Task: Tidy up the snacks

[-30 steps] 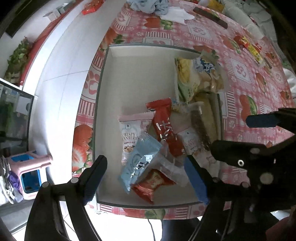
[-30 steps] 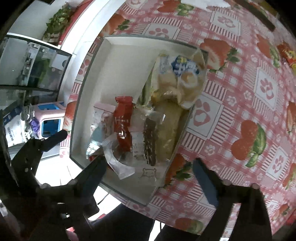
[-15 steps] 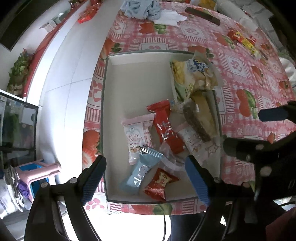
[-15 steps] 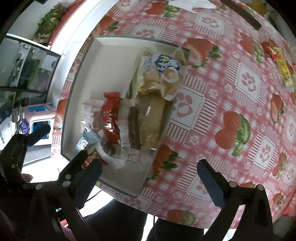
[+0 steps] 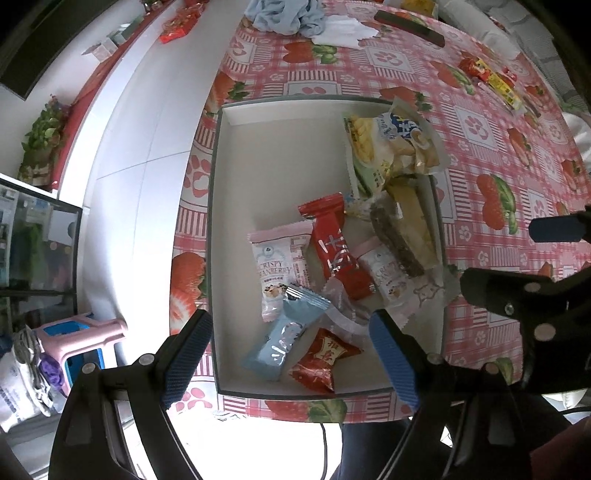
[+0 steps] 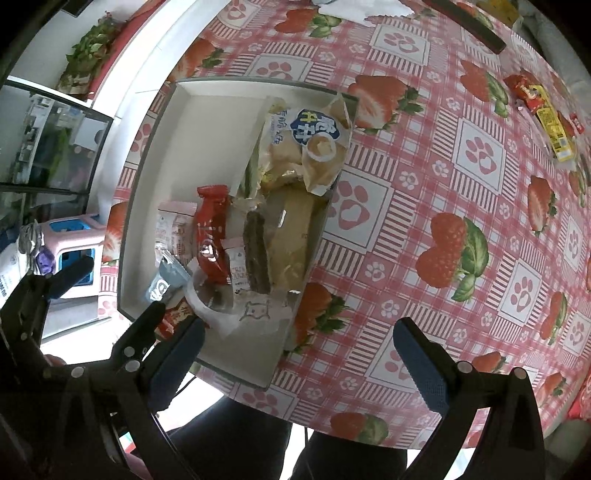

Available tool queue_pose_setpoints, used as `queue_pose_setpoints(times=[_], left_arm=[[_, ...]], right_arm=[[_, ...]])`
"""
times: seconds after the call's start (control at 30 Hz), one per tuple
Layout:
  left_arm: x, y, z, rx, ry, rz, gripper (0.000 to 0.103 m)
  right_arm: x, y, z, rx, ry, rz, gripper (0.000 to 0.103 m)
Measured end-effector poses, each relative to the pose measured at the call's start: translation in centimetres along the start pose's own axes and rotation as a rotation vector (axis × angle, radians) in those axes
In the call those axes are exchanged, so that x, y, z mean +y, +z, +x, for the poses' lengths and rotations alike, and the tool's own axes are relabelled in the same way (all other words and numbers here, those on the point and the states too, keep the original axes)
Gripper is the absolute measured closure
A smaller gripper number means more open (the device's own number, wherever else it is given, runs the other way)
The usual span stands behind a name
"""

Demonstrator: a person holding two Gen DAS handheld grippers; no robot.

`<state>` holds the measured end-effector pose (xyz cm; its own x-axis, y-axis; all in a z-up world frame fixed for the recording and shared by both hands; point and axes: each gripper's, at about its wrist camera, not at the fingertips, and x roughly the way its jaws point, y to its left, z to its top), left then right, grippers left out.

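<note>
A shallow white box (image 5: 236,192) (image 6: 177,155) lies on the strawberry tablecloth and holds several wrapped snacks. Among them are a pale blue packet (image 5: 284,336), a small red packet (image 5: 325,360), a pink cranberry packet (image 5: 277,266), a long red bar (image 5: 334,245) (image 6: 211,232), a clear bag with cake slices (image 5: 406,229) (image 6: 284,240) and a large yellow chip bag (image 5: 388,147) (image 6: 306,147). My left gripper (image 5: 290,360) hangs open above the blue and red packets, holding nothing. My right gripper (image 6: 299,365) is open and empty above the box's near right corner.
More snack packets (image 5: 491,77) (image 6: 546,114) lie at the far right of the table. A blue cloth (image 5: 284,14), white tissue (image 5: 343,29) and a dark bar (image 5: 408,22) sit at the far end. A pink stool (image 5: 81,336) stands on the floor left of the table.
Both views have pulled back from the box, so the snacks look smaller. The blue packet and small red packet now lie flat in the box's near corner. The right jaws stand wider.
</note>
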<state>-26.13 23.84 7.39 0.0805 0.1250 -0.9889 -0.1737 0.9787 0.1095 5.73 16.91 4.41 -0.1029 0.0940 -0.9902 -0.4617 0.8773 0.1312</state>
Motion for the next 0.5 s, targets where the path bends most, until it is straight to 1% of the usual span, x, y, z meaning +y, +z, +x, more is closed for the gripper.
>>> queue_pose_setpoints(times=[0.2,0.5], left_arm=[[0.37,-0.18,0.08,0.014,-0.008,-0.02,0.014],[0.44,-0.54,-0.13,0.012,-0.002,-0.019,0.014]], right_arm=[[0.08,-0.19,-0.08,-0.004,-0.003,0.006,0.0],[0.4,-0.41,-0.19,-0.012,-0.005,0.008,0.0]])
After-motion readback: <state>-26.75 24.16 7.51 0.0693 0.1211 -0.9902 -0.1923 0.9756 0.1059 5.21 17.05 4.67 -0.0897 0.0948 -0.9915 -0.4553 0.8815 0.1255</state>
